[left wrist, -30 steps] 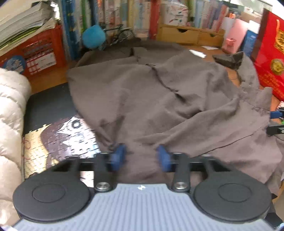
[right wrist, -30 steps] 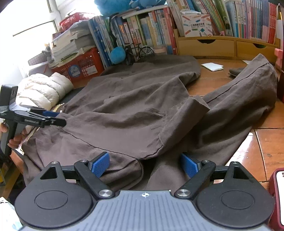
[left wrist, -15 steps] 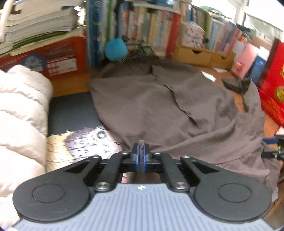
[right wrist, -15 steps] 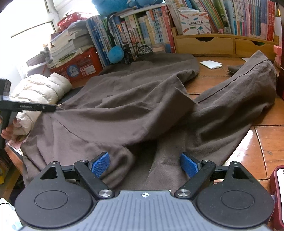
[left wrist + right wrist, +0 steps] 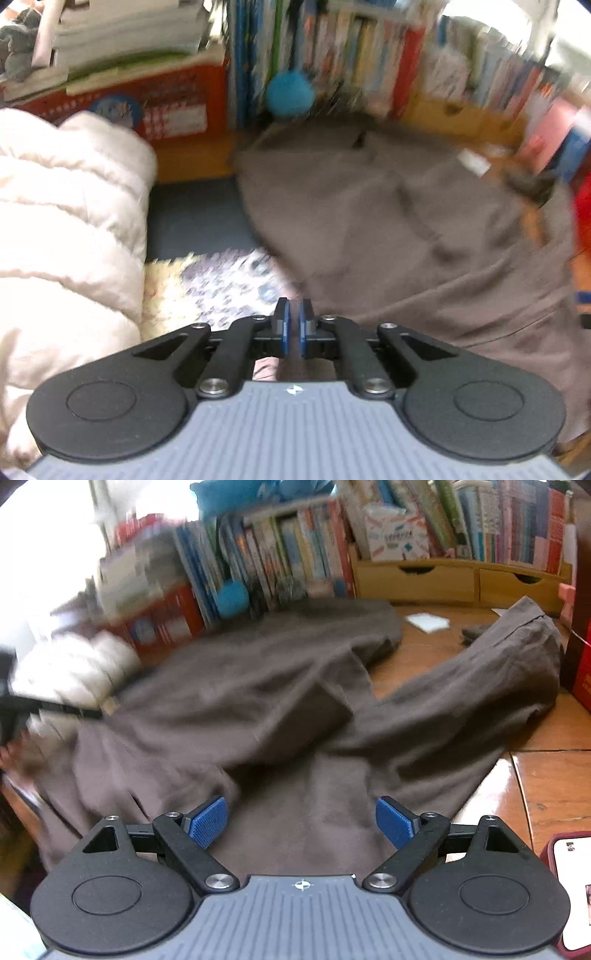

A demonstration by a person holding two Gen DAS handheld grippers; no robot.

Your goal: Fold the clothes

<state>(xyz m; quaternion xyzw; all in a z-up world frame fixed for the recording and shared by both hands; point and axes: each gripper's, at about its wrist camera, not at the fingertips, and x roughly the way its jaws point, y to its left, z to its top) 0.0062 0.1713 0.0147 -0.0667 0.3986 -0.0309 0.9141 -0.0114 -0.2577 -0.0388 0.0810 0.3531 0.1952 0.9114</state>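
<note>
Brown, rumpled garment [image 5: 280, 709] sprawls over the wooden table [image 5: 546, 771] from the far bookshelf to the near edge, the right gripper [image 5: 301, 818] spread wide above its near hem, gripping nothing, while the left gripper [image 5: 294, 326] pinches the cloth's left edge between nearly closed blue pads.

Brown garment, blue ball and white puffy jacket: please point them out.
Brown garment [image 5: 280, 701]: right wrist view, middle of the cloth.
Blue ball [image 5: 290, 92]: left wrist view, its centre.
White puffy jacket [image 5: 70, 221]: left wrist view, quilted surface.
</note>
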